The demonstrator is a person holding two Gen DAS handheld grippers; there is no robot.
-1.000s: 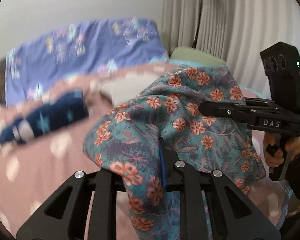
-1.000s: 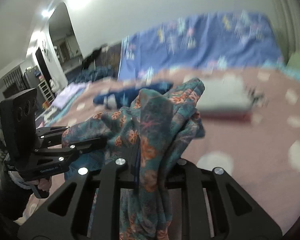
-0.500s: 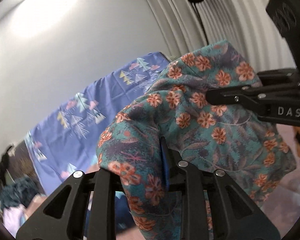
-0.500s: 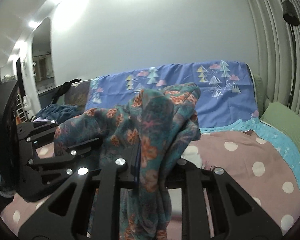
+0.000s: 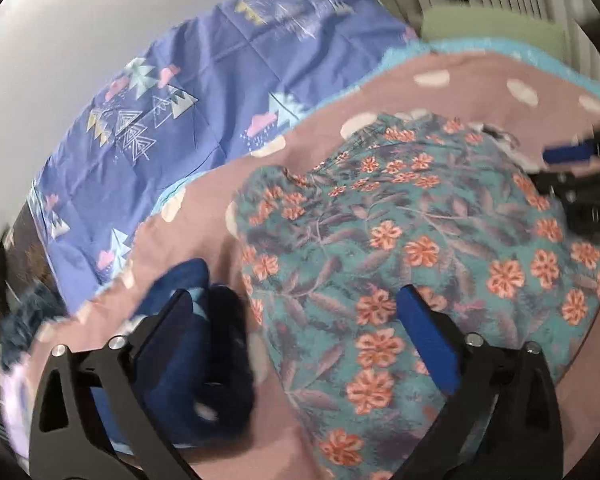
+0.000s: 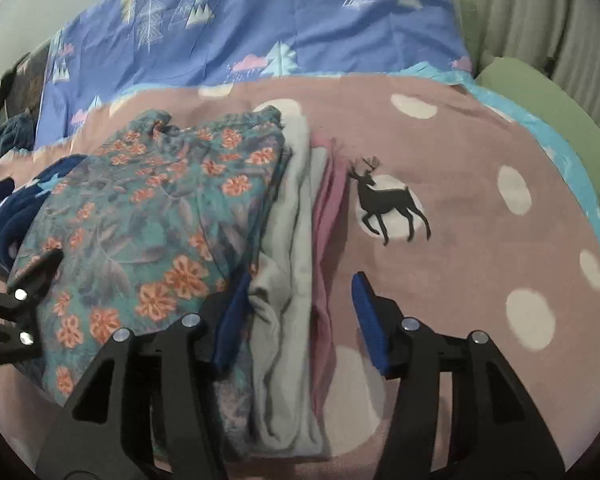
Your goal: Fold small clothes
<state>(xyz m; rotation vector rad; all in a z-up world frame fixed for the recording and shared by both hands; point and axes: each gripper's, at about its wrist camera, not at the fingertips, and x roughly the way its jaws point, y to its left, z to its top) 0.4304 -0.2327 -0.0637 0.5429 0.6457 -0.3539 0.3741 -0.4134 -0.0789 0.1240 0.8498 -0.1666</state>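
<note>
Floral garment lies folded on the blanket beside grey and pink folds; both grippers gape, empty. Dragging a finger back could snag it and undo the fold.

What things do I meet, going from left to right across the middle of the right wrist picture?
Navy star-print garment → floral garment → grey folded garment → pink folded garment → deer print on the blanket → green pillow.

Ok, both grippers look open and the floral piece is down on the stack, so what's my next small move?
Probably draw both grippers back. The floral garment already lies folded on the grey garment and pink garment, and the left gripper and right gripper hold nothing.
</note>
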